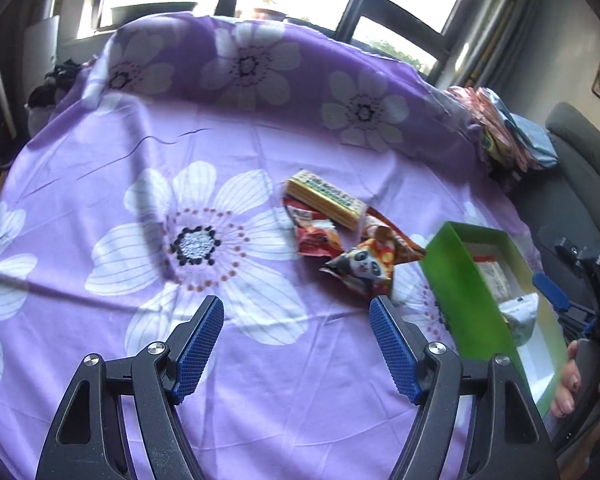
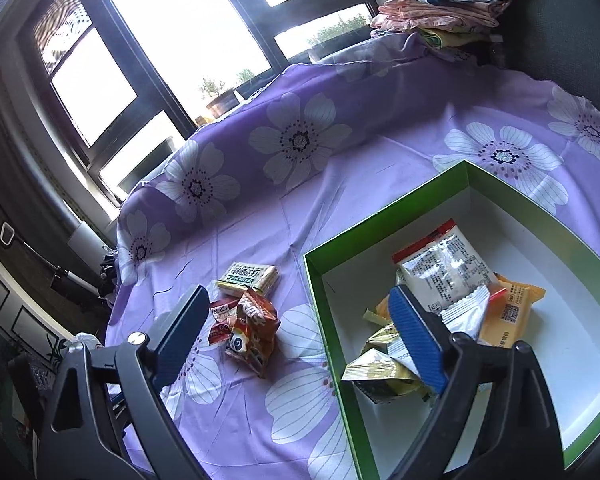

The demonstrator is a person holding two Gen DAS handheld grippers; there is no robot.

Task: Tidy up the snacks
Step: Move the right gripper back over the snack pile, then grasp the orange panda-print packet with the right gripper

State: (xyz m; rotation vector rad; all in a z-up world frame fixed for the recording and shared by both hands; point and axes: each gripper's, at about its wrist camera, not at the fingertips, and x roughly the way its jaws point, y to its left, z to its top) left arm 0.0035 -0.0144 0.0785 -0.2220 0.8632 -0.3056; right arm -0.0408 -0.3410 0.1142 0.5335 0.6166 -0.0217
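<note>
On the purple flowered cloth (image 1: pixel 228 400) lie three loose snacks: a yellow cracker pack (image 1: pixel 324 199), a red packet (image 1: pixel 314 234) under it, and a panda-print packet (image 1: pixel 364 266). My left gripper (image 1: pixel 296 304) hovers just short of them, open and empty. To their right stands a green box (image 1: pixel 456 280) with a white inside. My right gripper (image 2: pixel 298 292) is open and empty over the box's left wall (image 2: pixel 384 210). Inside lie a white packet (image 2: pixel 448 268), an orange packet (image 2: pixel 512 312) and crumpled gold packets (image 2: pixel 384 360). The cracker pack (image 2: pixel 248 276) and red packets (image 2: pixel 256 328) lie left of the box.
A pile of folded cloths (image 1: pixel 500 128) (image 2: pixel 440 12) sits at the far right edge of the bed. A grey chair (image 1: pixel 580 152) stands beyond it. Windows run along the far side. A person's hand (image 1: pixel 568 384) shows at the box's near end.
</note>
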